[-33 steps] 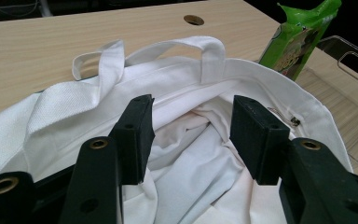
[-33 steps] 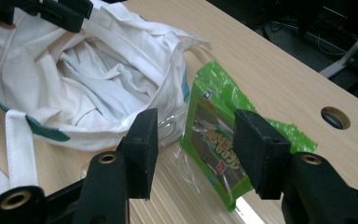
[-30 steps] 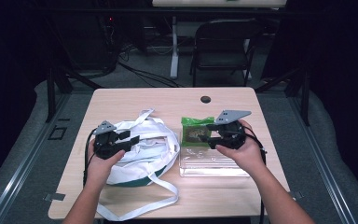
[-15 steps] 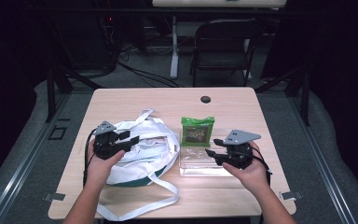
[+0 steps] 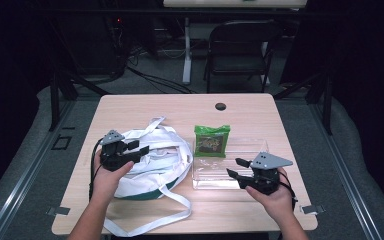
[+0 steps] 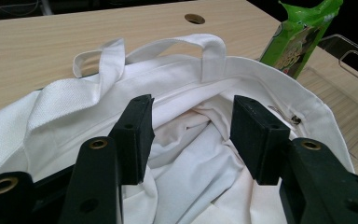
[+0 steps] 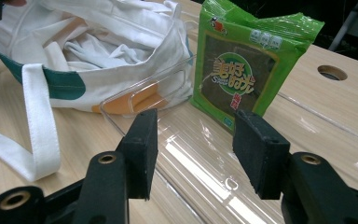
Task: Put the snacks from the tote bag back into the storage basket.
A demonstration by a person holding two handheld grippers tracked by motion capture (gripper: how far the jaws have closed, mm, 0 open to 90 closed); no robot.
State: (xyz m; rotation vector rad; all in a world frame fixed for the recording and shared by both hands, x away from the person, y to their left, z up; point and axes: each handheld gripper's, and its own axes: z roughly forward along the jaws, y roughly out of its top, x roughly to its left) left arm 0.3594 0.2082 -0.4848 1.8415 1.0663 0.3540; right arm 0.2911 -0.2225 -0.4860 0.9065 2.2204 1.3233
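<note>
Right gripper is hanging low over the clear tray near the table's right edge, jaws standing wide w/ nothing between them, aiming at the green snack packet. Packet is standing propped at the tray's far-left corner, leaning a bit, untouched. Left gripper is sitting over the mouth of the white bag on the left half of the table, jaws wide apart too, pads not pinching any cloth as far as I can tell.

Progress, by my read: early going. Looks like the packet is meant for the bag; it's not picked up yet, bag mouth isn't being held open yet. Left to do: grab packet, lift it clear of the tray, carry it across, drop it in.

Around: bag's long straps are trailing toward the table's near edge, one loop lying close to the tray's left side. Cable hole is near the far edge, a folding chair beyond the table. In the way: tray's near-left rim and the bag's floppy rim between packet and opening.
</note>
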